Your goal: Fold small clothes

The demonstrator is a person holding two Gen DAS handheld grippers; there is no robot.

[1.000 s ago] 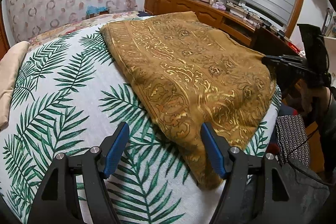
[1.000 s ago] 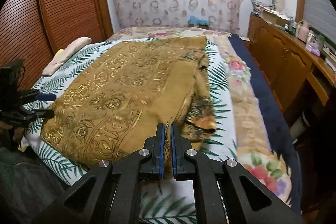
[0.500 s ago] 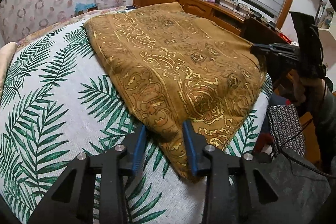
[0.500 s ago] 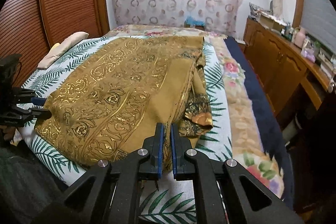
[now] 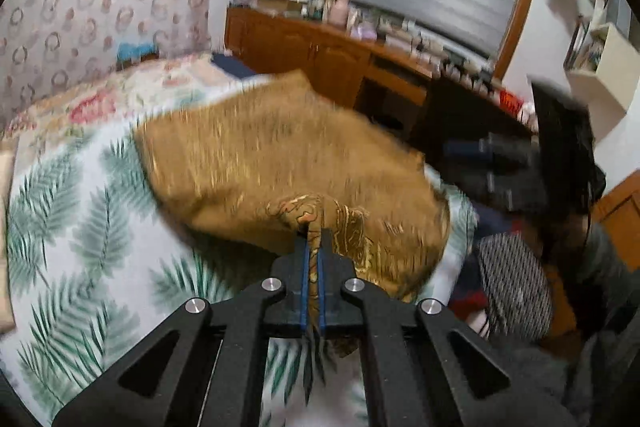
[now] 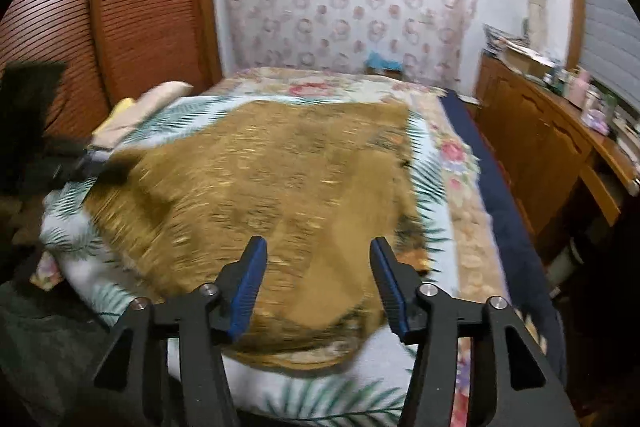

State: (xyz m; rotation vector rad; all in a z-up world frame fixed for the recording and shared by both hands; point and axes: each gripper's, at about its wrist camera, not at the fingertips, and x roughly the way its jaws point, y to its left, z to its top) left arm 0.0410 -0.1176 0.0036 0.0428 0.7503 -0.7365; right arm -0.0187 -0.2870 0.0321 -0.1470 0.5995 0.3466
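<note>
- Mustard-gold patterned garment (image 5: 280, 163) lies spread over the palm-leaf sheet (image 5: 80, 211) on the bed, its long axis running away from the near edge toward the curtained wall.
- The left gripper (image 5: 314, 239) has its blue pads pressed together on the garment's near corner, and the pinched cloth rises in a small peak right at the tips.
- From that corner the rest of the garment lies ahead and off to the right in the left wrist view; that is where a fold would have to carry it, I judge.
- The right gripper (image 6: 318, 259) is opening its jaws, nothing pinched between them; the garment's near edge (image 6: 288, 331) lies flat just beneath and ahead.
- So the left hand is the one with the cloth; the right hangs free over its own end.
- Against a second ago: the left gripper was spread wide above the corner, now it is clamped and lifting it. The right was closed tight on its edge, now it has let go.
- Both views are smeared with motion, so fine creases are hard to read.
</note>
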